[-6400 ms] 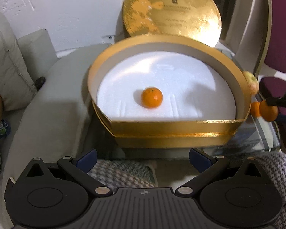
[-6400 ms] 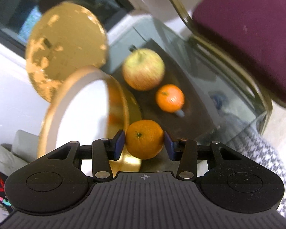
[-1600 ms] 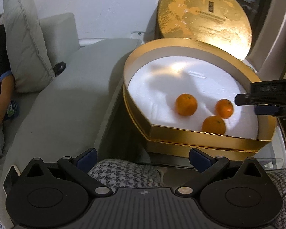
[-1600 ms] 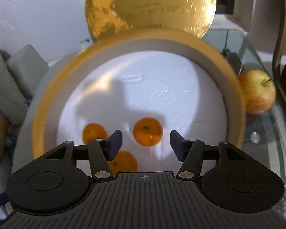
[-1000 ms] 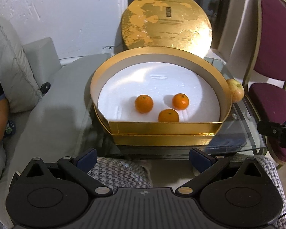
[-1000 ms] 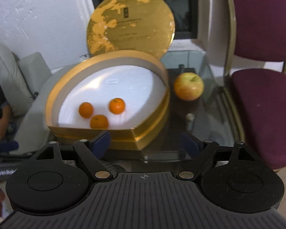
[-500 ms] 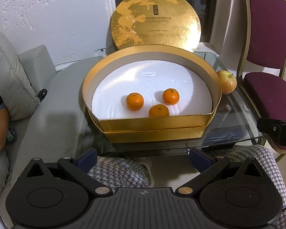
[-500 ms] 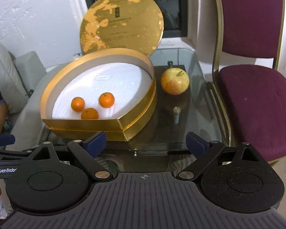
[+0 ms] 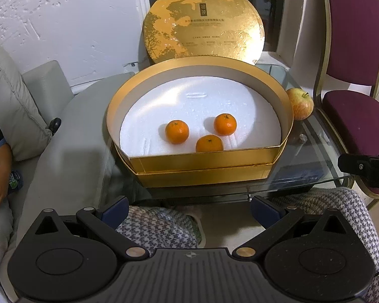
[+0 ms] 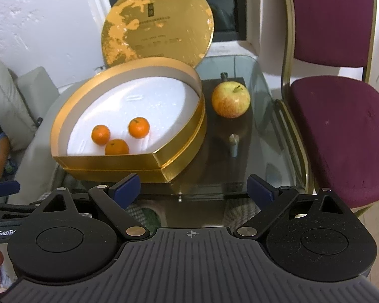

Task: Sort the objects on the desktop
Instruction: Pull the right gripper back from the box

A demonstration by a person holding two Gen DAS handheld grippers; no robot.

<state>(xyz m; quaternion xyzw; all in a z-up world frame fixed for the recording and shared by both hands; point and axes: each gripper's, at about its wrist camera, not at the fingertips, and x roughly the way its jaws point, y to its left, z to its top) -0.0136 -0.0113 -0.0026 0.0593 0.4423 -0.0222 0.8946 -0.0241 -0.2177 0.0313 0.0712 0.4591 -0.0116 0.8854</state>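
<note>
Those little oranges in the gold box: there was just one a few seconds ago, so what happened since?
Two more oranges joined the first orange in the gold box. The right gripper carried one in, let go, then backed away; its jaws have just been opening, with nothing between them. The apple, lid and open left gripper are unchanged.

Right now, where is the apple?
The apple sits on the glass table, outside the gold box at its right rim, between the box and the maroon chair; both views show it.
</note>
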